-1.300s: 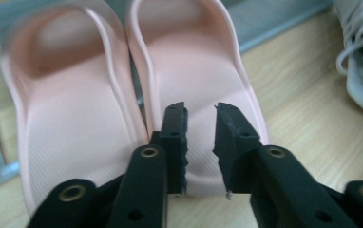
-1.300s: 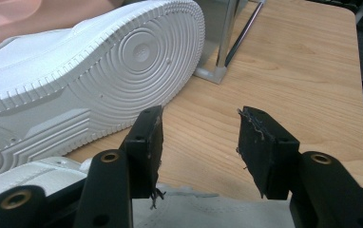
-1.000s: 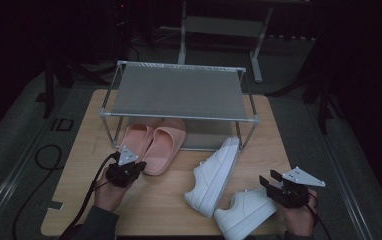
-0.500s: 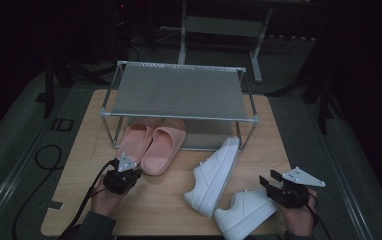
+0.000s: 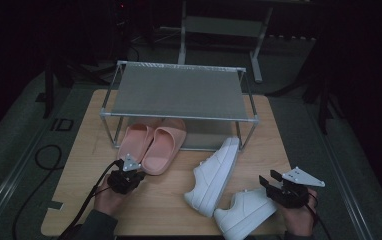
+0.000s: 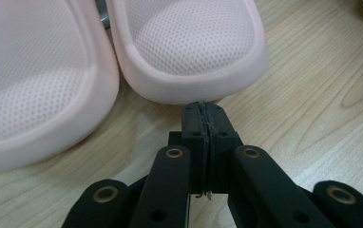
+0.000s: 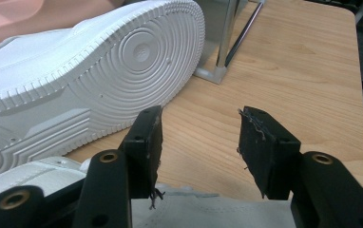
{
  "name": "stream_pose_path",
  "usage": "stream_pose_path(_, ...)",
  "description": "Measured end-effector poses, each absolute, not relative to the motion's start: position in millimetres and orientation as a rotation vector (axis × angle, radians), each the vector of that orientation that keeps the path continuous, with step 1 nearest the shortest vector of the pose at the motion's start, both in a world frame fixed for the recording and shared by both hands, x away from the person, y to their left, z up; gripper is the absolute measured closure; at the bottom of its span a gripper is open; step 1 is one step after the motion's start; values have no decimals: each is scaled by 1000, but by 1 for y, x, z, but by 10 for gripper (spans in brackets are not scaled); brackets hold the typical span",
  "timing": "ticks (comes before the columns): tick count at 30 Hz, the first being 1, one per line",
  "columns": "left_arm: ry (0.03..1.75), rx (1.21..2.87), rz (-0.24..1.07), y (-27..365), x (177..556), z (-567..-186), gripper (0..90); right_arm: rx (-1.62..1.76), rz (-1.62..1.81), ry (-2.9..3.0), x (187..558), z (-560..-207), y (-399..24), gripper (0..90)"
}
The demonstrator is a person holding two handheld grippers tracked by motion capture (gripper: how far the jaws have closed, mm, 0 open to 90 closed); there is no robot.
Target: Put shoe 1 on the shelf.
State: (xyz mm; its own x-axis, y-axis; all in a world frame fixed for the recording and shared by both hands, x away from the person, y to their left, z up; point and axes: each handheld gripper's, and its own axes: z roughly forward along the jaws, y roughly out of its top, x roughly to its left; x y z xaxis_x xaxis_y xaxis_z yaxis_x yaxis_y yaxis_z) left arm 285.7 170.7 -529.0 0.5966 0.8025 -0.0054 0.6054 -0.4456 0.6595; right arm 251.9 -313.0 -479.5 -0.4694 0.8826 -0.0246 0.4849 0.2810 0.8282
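This looks like a recording room or a lab, not a home. A light wooden table (image 5: 84, 200) stands alone in a dark space, on a grey carpet floor (image 5: 19, 145) with a black cable (image 5: 39, 160) lying loose near the table's left edge. Beyond the far edge there is a grey metal stand (image 5: 219, 30), like a frame for equipment. On the table, a small metal shoe rack with a mesh shelf (image 5: 179, 92) is set up as a prop.
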Motion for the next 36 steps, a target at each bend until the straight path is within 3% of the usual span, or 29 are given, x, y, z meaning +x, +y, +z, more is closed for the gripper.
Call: stream_pose_path(36, 998, 2269, 408, 128, 324, -529, 888, 1224, 1081, 2068, 252, -479, -313, 498)
